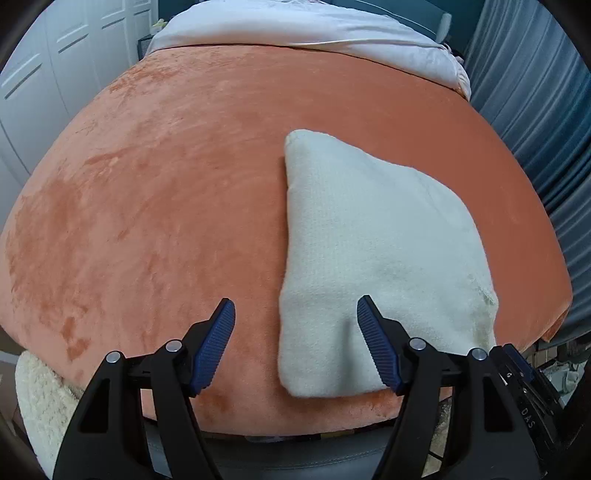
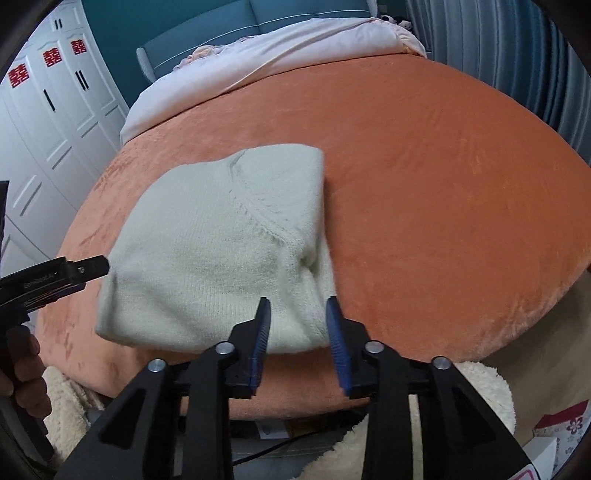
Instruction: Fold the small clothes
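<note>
A cream knit sweater (image 1: pixel 373 258) lies folded into a compact block on the orange plush bed cover (image 1: pixel 166 192). My left gripper (image 1: pixel 295 314) is open and empty, hovering over the sweater's near left corner. In the right wrist view the same sweater (image 2: pixel 214 258) shows its neckline seam on top. My right gripper (image 2: pixel 297 314) is open and empty, its fingers just above the sweater's near right corner. The left gripper's body (image 2: pixel 55 277) shows at the left edge, beside the sweater's left side.
A white duvet (image 1: pixel 295 33) is bunched at the far end of the bed. White wardrobe doors (image 2: pixel 44 122) stand to the left, blue-grey curtains (image 1: pixel 535 110) to the right. A fluffy cream rug (image 2: pixel 472 398) and small boxes (image 2: pixel 561 428) lie on the floor below the bed's near edge.
</note>
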`<state>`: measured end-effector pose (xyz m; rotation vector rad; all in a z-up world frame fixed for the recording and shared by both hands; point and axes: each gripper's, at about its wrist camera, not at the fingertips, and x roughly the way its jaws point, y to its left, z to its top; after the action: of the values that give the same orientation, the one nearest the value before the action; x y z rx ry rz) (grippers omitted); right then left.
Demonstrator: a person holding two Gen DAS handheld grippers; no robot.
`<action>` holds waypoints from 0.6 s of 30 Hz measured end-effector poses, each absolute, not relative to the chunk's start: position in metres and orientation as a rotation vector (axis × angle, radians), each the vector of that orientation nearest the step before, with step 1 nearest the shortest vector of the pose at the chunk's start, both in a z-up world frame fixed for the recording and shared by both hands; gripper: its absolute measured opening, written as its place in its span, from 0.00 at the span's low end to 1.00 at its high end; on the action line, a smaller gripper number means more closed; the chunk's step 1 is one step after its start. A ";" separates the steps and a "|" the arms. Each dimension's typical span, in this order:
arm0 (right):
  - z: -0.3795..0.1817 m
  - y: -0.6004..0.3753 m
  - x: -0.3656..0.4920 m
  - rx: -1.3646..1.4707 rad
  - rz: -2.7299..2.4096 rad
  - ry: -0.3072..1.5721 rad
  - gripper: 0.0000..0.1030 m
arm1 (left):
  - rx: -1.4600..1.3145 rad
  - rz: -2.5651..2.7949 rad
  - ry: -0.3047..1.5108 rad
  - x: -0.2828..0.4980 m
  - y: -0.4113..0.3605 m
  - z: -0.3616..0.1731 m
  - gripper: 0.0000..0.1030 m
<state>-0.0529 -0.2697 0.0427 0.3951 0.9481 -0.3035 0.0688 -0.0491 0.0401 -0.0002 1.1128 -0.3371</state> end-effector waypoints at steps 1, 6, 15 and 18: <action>0.040 -0.272 -0.052 0.402 -0.300 0.959 0.35 | -0.010 -0.328 1.116 0.069 -0.044 0.040 0.64; 0.014 -0.277 -0.030 0.412 -0.284 1.034 0.37 | -0.018 -0.312 1.126 0.065 -0.036 0.043 0.64; 0.031 -0.286 -0.019 0.345 -0.269 1.000 0.11 | 0.035 -0.341 1.163 0.055 -0.055 0.031 0.64; 0.010 -0.281 -0.012 0.318 -0.265 1.054 0.12 | 0.053 -0.353 1.169 0.049 -0.061 0.029 0.65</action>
<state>-0.0120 -0.2809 0.0095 0.3184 1.0536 -0.2651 0.0487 -0.0611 0.0288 0.0529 1.1691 -0.3530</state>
